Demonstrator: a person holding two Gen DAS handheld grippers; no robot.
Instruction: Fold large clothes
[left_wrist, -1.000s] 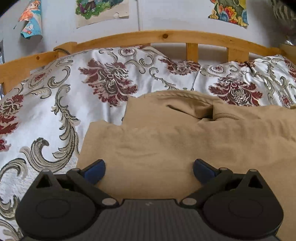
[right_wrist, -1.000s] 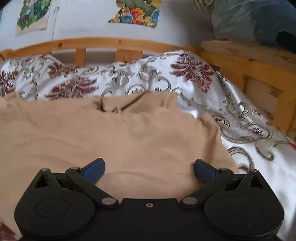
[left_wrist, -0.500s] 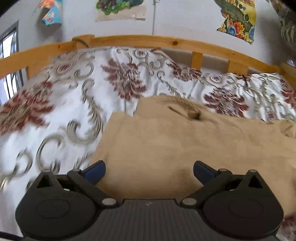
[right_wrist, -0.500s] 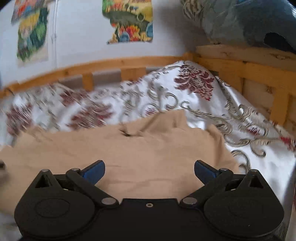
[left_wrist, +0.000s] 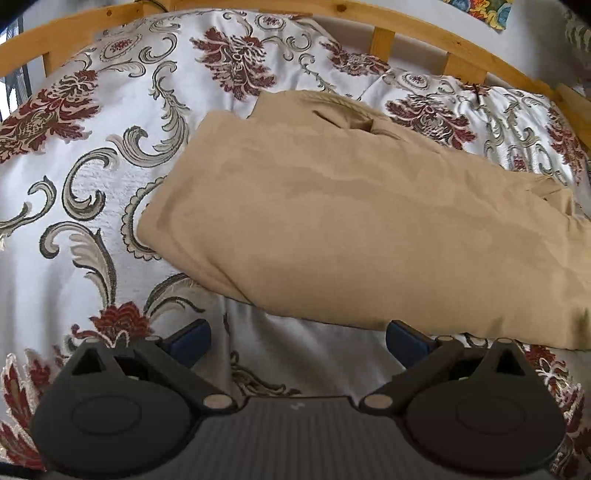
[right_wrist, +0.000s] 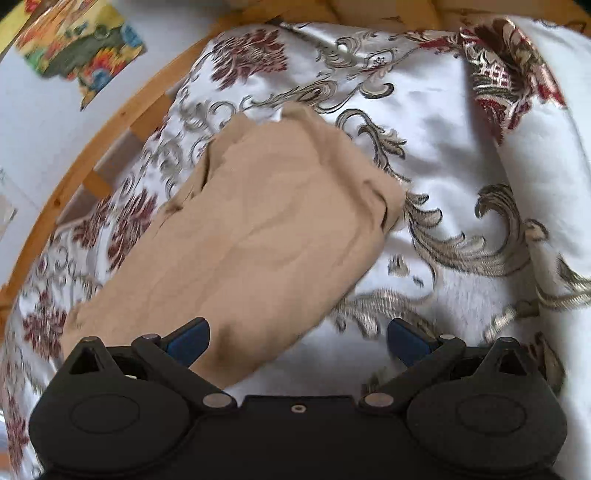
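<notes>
The tan garment (left_wrist: 369, 229) lies folded on the flowery bedspread (left_wrist: 74, 184). Both the left gripper (left_wrist: 297, 341) and right gripper (right_wrist: 297, 341) gape wide, holding nothing. It looks nearly done; next, maybe one more fold.

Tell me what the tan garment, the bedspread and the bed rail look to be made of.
Garment: soft matte fabric, probably cotton or a knit; it drapes in rounded folds with no shine.
Bedspread: woven satin-like cloth, perhaps jacquard; it has a sheen and raised scroll and flower patterns.
Rail: light wood, likely pine, seemingly varnished; knots and grain show.
</notes>
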